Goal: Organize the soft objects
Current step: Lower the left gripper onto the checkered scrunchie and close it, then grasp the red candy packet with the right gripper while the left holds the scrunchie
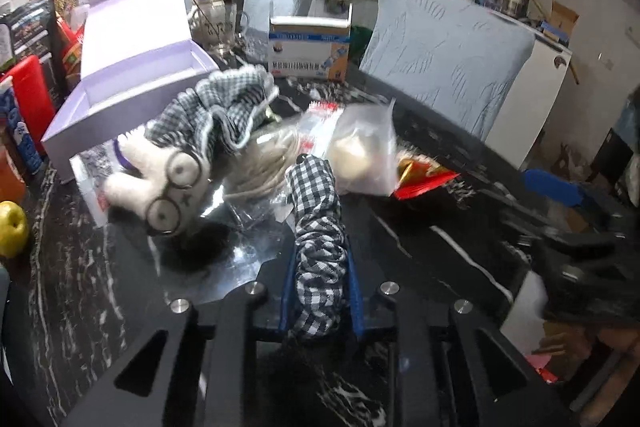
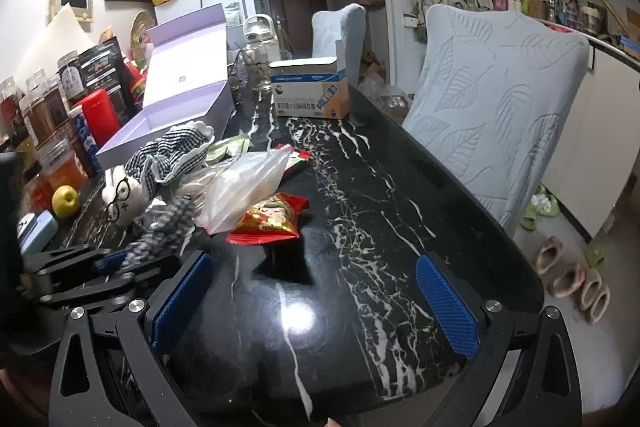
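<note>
Between the blue pads of the left gripper point(image 1: 322, 279) a black-and-white checked fabric scrunchie point(image 1: 318, 227) is clamped tight, stretching up toward a clear plastic bag point(image 1: 360, 151) on the black marble table point(image 2: 360, 187). Just beyond lie a white plush toy with round glasses point(image 1: 160, 187) and a second gingham scrunchie point(image 1: 216, 111) – beside an open lilac box point(image 1: 132, 67). The right gripper point(image 2: 312, 303) hangs spread wide, holding nothing.

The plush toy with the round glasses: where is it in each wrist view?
Left wrist: plush toy at left centre, just below the open lilac box, under a checked cloth.
Right wrist: plush toy at left, right of the yellow apple.
Shared landmark: the lilac box, behind the toy in both.
</note>
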### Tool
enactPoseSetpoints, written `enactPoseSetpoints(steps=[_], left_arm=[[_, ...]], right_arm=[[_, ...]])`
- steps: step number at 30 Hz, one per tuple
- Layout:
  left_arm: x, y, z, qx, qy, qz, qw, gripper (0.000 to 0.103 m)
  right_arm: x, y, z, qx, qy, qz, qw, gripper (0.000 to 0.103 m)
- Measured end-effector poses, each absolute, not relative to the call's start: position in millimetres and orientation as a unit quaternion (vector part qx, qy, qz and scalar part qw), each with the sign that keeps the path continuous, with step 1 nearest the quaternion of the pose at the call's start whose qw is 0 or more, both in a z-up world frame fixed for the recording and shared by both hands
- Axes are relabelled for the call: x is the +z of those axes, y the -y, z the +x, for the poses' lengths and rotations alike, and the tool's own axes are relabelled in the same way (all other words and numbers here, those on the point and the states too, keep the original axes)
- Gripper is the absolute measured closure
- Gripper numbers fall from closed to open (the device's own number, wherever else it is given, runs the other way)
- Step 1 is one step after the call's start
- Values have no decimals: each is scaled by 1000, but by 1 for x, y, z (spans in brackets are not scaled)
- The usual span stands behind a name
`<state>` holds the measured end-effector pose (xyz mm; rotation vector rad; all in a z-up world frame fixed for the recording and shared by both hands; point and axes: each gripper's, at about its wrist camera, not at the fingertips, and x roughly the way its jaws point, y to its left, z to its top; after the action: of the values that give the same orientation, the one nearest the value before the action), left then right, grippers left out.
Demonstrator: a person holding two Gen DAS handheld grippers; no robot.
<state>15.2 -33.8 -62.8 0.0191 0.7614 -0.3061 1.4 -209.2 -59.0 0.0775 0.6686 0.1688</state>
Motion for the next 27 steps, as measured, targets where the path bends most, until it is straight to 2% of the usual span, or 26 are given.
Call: enactPoseSetpoints(steps=[14, 23, 24, 25, 27], left_arm=[[-27, 13, 5, -147, -333, -9, 931, 81], [-29, 7, 4, -143, -334, -16, 931, 81], [-29, 7, 4, -142, -335, -17, 931, 81], [-29, 7, 4, -141, -335, -17, 931, 81], [-29, 5, 4, -141, -335, -19, 931, 81]], right_arm=[[-62, 195, 48, 103, -342, 18, 934, 1], [-85, 189, 77, 136, -386, 19, 912, 34], [-86, 188, 75, 137, -379, 13, 915, 39], [-86, 187, 75, 141, -378, 12, 915, 51], [-85, 187, 75, 144, -377, 18, 915, 59]])
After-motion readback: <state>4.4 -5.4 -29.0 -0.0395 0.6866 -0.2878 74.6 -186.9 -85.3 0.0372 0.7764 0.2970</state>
